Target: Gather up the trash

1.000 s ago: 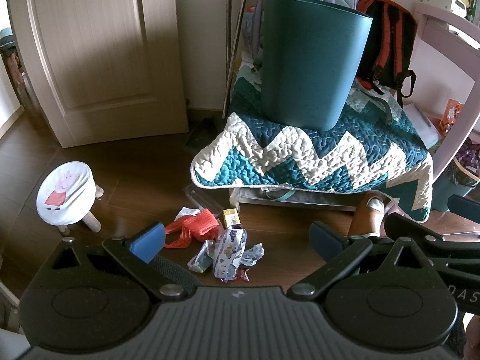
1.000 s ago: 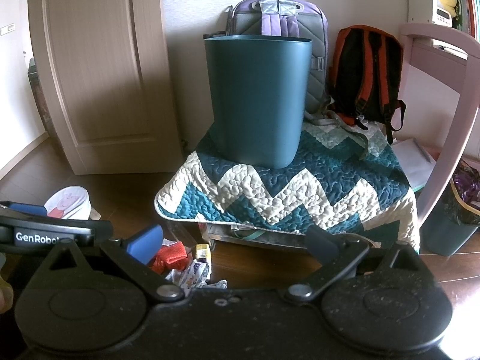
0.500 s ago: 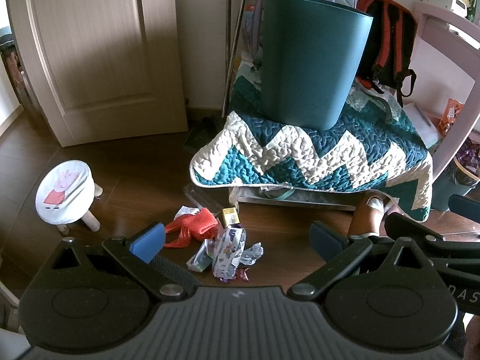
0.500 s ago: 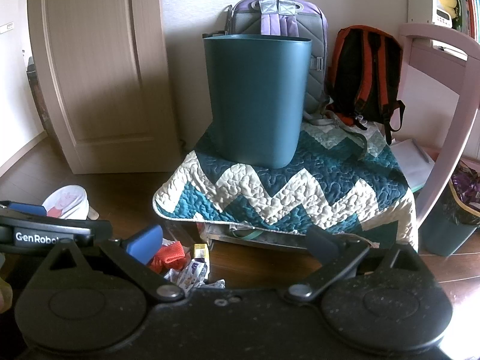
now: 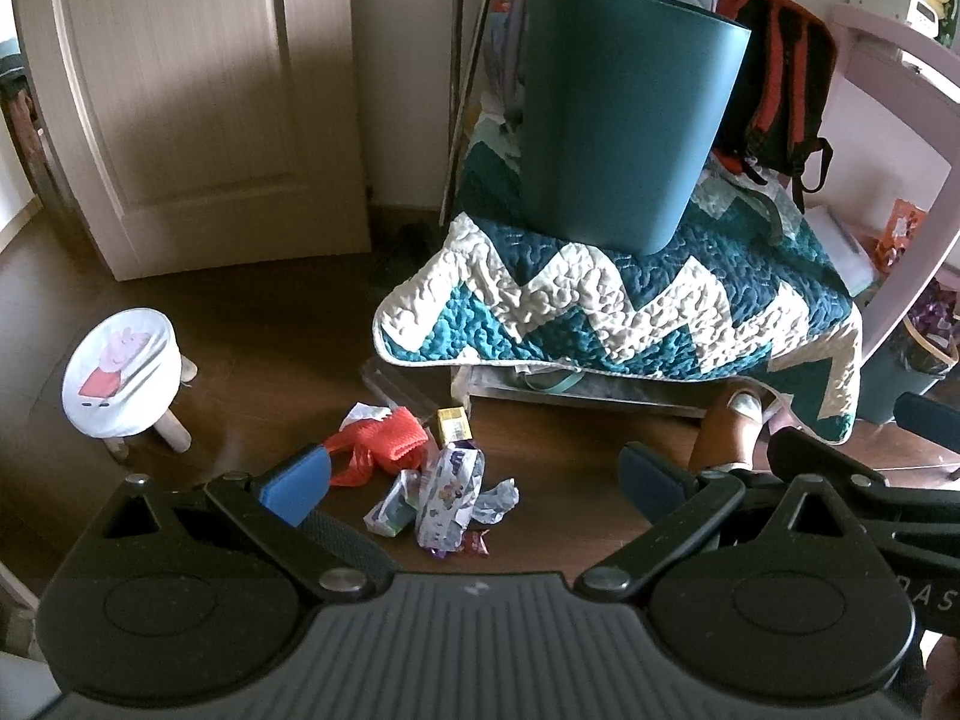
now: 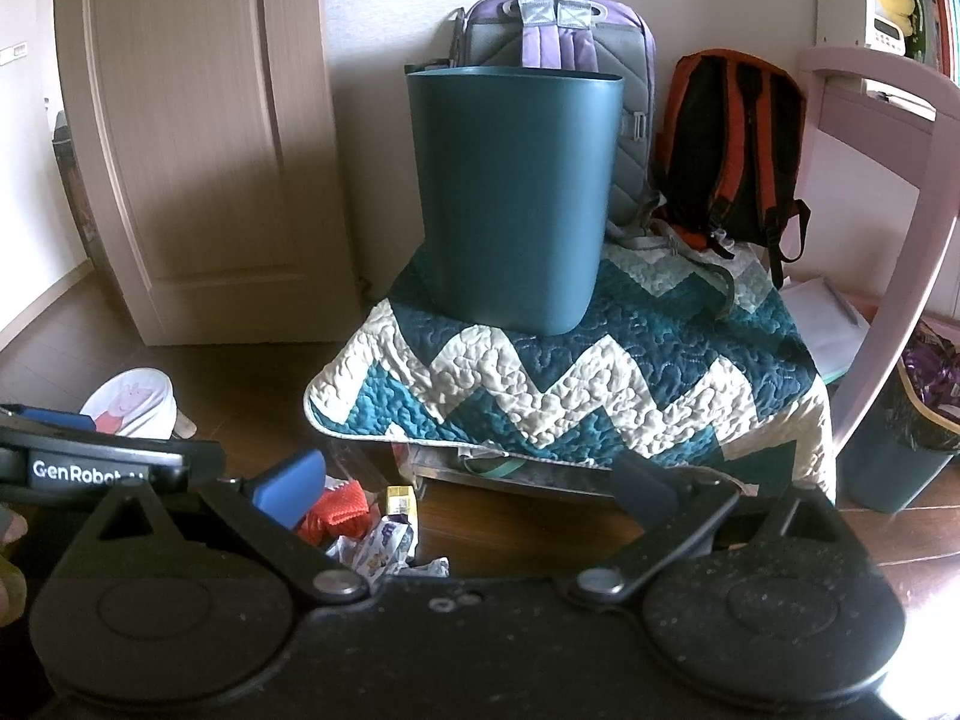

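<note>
A pile of trash lies on the dark wood floor: a red net bag (image 5: 384, 441), a small yellow box (image 5: 453, 423), a white printed wrapper (image 5: 450, 489) and crumpled packets. It also shows in the right wrist view (image 6: 360, 516). A tall teal bin (image 5: 618, 120) stands on a quilt-covered seat (image 5: 600, 306); the bin shows in the right wrist view too (image 6: 516, 192). My left gripper (image 5: 471, 480) is open and empty above the pile. My right gripper (image 6: 468, 480) is open and empty, to the right of the pile.
A small white stool (image 5: 123, 369) with a cartoon pig stands at left. A closed door (image 5: 198, 96) is behind. Backpacks (image 6: 732, 144) lean on the wall behind the bin. A second bin (image 6: 900, 456) with a liner stands at right under a pink desk.
Both views have shifted slightly; the left gripper has edged a little closer to the pile. Both grippers stay open.
</note>
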Action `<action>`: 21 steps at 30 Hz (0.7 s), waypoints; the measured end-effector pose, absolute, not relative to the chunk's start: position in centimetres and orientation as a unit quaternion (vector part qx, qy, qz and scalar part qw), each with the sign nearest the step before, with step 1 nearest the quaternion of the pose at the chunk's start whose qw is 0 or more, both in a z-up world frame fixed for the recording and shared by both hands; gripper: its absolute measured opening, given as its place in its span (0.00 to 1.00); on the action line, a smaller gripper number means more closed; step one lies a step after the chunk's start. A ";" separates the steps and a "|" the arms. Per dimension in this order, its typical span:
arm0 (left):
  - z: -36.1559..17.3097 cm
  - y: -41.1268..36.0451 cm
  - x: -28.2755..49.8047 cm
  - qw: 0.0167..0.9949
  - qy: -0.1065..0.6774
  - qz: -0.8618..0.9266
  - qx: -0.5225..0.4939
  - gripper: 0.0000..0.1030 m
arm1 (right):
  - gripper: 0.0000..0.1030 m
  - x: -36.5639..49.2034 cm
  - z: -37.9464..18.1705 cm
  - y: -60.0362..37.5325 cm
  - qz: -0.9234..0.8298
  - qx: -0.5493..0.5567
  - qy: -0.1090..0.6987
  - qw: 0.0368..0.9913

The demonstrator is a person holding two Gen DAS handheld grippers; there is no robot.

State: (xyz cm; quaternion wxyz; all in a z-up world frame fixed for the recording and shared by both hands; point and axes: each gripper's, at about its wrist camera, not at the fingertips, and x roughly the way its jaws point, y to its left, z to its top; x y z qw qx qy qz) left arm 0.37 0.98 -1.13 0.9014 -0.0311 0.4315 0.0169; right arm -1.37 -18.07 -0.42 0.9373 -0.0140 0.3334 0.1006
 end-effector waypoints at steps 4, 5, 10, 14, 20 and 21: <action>-1.6 1.1 0.8 0.899 0.437 0.015 -0.033 1.00 | 0.99 -0.8 -1.0 -18.3 0.101 -0.017 0.336 0.936; -1.7 1.1 1.0 0.898 0.439 0.014 -0.033 1.00 | 0.99 -0.7 -1.2 -18.2 0.101 -0.018 0.337 0.936; -2.4 1.1 1.1 0.897 0.440 0.013 -0.037 1.00 | 0.99 -0.4 -1.4 -18.0 0.101 -0.023 0.339 0.935; -3.9 1.3 2.5 0.890 0.453 0.006 -0.048 1.00 | 0.99 1.0 -2.0 -17.5 0.107 -0.034 0.345 0.932; -4.4 3.6 6.3 0.888 0.454 -0.001 -0.072 1.00 | 0.98 4.0 -3.0 -17.3 0.125 -0.036 0.352 0.927; -4.7 4.2 7.0 0.887 0.455 0.003 -0.074 1.00 | 0.98 4.6 -3.3 -17.2 0.129 -0.036 0.354 0.926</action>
